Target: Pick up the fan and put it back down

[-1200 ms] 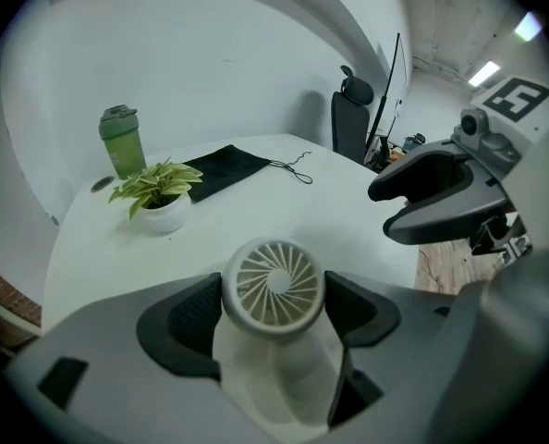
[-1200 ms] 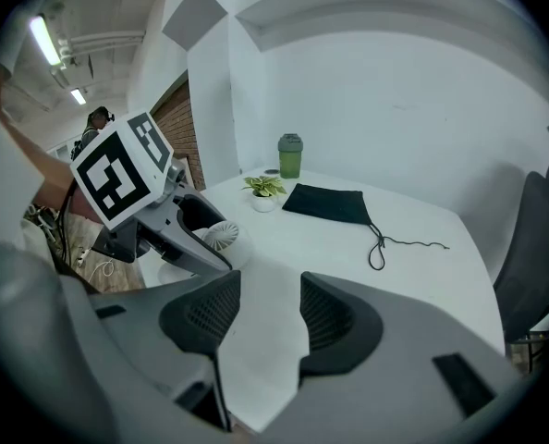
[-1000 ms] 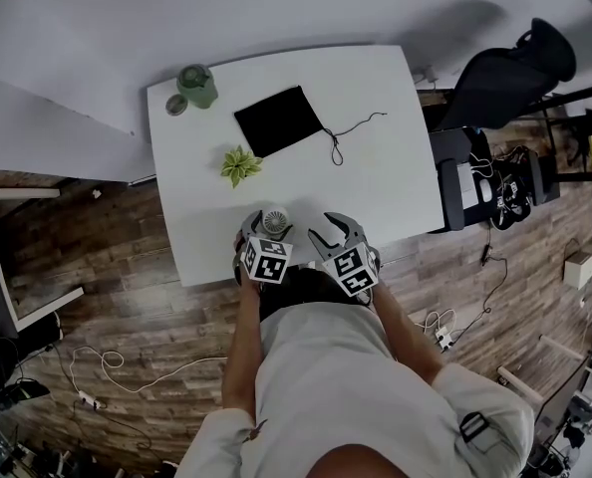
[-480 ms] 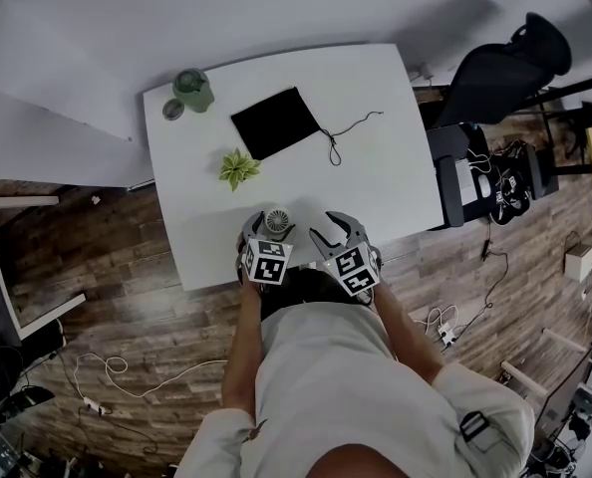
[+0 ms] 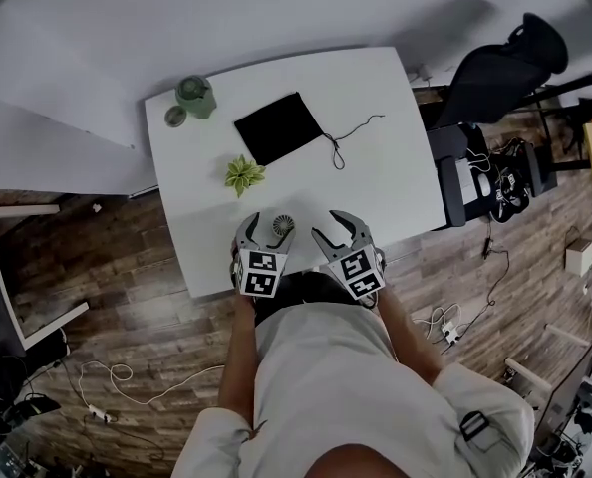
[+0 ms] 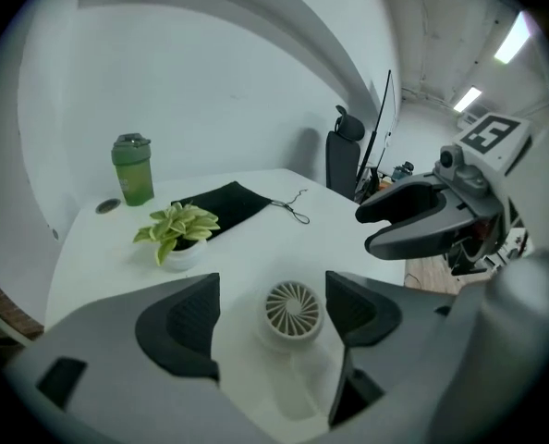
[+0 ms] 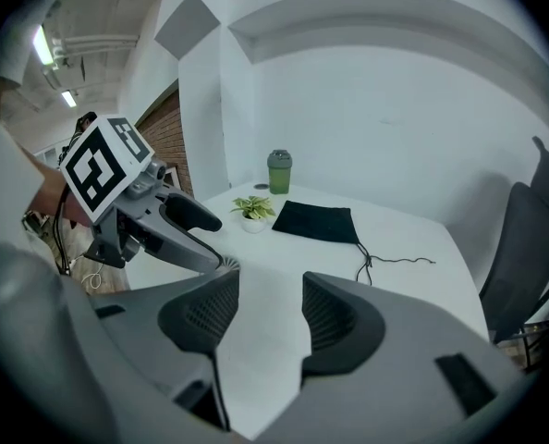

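The small round white plastic fan (image 6: 293,309) near the front edge has a ribbed, matt grille. The white table (image 5: 396,167) looks smooth and matt. The black cloth drawstring pouch (image 5: 278,125) near the back edge is matt, and the green plastic bottle (image 5: 195,94) at the back left corner is translucent.

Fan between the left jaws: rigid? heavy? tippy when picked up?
Likely rigid and light: the fan looks like small moulded plastic with an open grille. Its round head may twist between the pads. It looks top-heavy on a slimmer body, so a nudge could tip it; the left gripper's opening jaws stand clear of it.
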